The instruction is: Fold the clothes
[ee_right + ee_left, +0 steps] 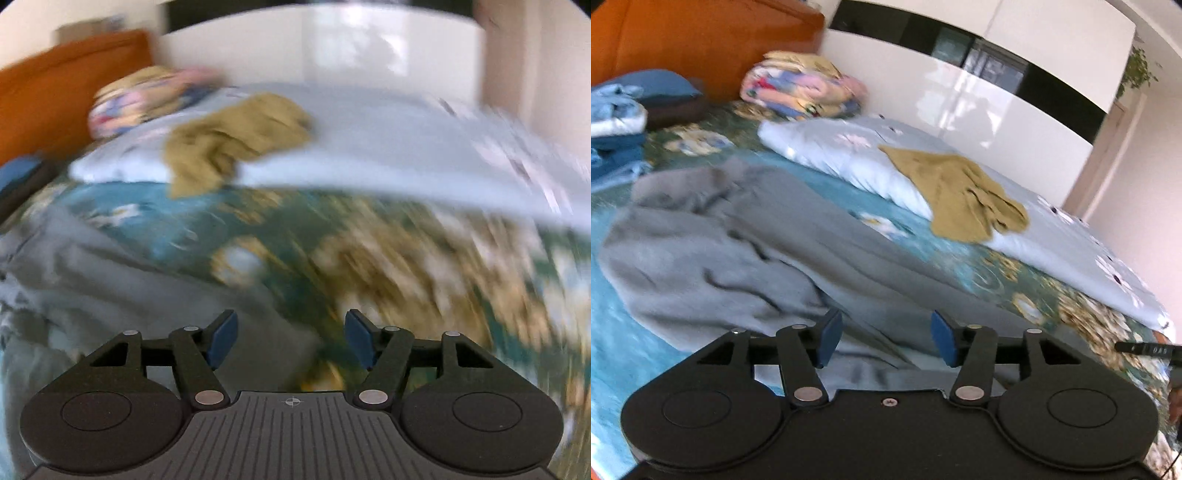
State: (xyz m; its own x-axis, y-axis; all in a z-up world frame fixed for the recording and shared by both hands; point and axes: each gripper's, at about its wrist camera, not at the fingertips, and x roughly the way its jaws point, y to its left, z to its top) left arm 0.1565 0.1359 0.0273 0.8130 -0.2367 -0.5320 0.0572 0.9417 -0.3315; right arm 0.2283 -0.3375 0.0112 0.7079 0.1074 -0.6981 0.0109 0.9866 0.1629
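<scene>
A grey garment (731,240) lies rumpled on the teal flowered bedspread (964,258), spreading from the left to just under my left gripper (884,341). That gripper is open, its blue pads apart with only the cloth below them. An olive-green garment (964,195) lies crumpled on a pale blue quilt (849,155) further back. In the right wrist view, which is blurred, my right gripper (291,338) is open over the bedspread (406,277), at the edge of the grey garment (92,280). The olive garment (229,144) sits ahead on the pale quilt (388,147).
Folded blue clothes (617,125) are stacked at the far left by a dark blue pillow (661,88). A folded patterned blanket (801,88) rests against the orange headboard (701,40). White glossy wardrobes (979,107) stand behind the bed.
</scene>
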